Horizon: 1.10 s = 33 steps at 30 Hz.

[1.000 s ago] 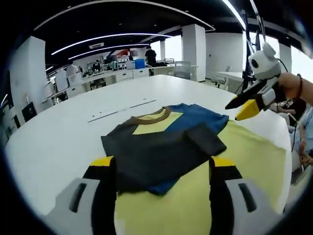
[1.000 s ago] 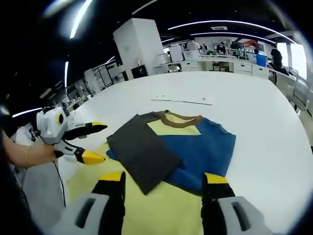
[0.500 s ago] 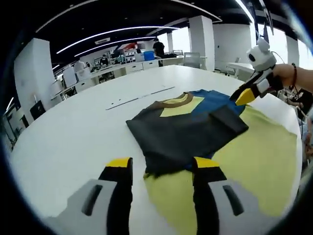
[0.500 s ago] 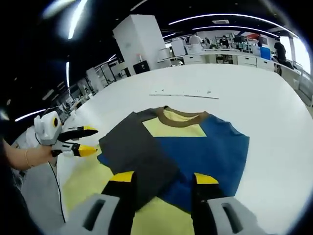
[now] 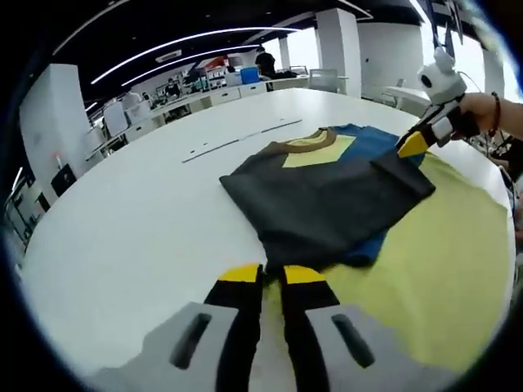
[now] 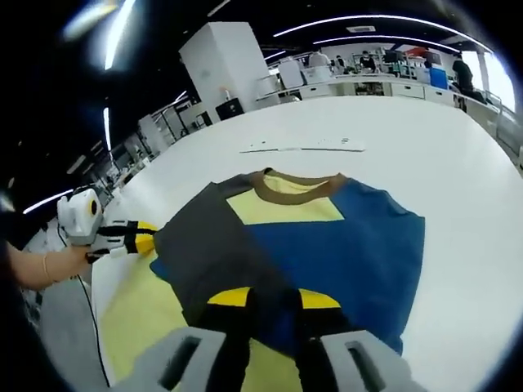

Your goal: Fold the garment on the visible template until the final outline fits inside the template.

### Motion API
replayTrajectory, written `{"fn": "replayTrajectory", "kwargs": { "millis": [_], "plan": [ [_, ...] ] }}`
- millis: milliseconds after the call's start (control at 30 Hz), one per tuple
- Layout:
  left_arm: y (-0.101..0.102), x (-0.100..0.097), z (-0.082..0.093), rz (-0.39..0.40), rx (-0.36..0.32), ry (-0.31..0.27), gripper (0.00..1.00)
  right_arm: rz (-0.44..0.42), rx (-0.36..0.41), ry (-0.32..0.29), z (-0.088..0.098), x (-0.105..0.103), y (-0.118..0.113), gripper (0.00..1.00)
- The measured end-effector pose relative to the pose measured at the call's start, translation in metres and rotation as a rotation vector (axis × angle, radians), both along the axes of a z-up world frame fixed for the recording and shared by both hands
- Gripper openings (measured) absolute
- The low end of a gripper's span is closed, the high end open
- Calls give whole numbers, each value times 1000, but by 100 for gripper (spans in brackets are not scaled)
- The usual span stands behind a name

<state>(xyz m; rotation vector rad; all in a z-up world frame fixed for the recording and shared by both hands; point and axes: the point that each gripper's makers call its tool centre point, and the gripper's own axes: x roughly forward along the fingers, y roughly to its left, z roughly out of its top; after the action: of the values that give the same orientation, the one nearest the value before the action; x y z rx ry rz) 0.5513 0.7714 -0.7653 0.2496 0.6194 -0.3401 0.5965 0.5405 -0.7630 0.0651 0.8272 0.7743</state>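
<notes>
Right gripper [image 6: 270,300] tips on garment [image 6: 343,245], grip on cloth unclear

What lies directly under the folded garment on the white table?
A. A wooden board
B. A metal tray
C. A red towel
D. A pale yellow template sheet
D: the pale yellow template sheet spreads out from beneath the garment on the white table, and in the right gripper view it shows again beside the garment's dark part.
</notes>
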Motion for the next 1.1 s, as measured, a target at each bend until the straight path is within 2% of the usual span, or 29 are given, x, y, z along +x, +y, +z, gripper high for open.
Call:
{"fn": "replayTrajectory", "kwargs": {
  "millis": [167,300,467,567,900,967,1000,1100],
  "plan": [
    [1,-2,1,8,8,-36,1,-30,8,2,1,3,-1,0],
    [1,-5,5,34,1,-69,1,-32,19,-20,12,2,-1,0],
    [4,-6,1,60,7,-72,1,-50,21,-29,16,0,-2,0],
    [3,-7,0,68,6,-72,1,-74,-14,-51,15,4,-6,0],
    [2,-6,0,55,38,-69,1,-90,-61,-29,1,4,-8,0],
    [2,-7,0,53,39,-65,1,-113,-81,-38,4,4,-8,8],
    [2,-7,0,54,37,-63,1,-111,-93,-55,8,3,-5,14],
    [3,-7,0,59,30,-62,2,-99,-100,-81,16,-5,8,25]
  ]
}}
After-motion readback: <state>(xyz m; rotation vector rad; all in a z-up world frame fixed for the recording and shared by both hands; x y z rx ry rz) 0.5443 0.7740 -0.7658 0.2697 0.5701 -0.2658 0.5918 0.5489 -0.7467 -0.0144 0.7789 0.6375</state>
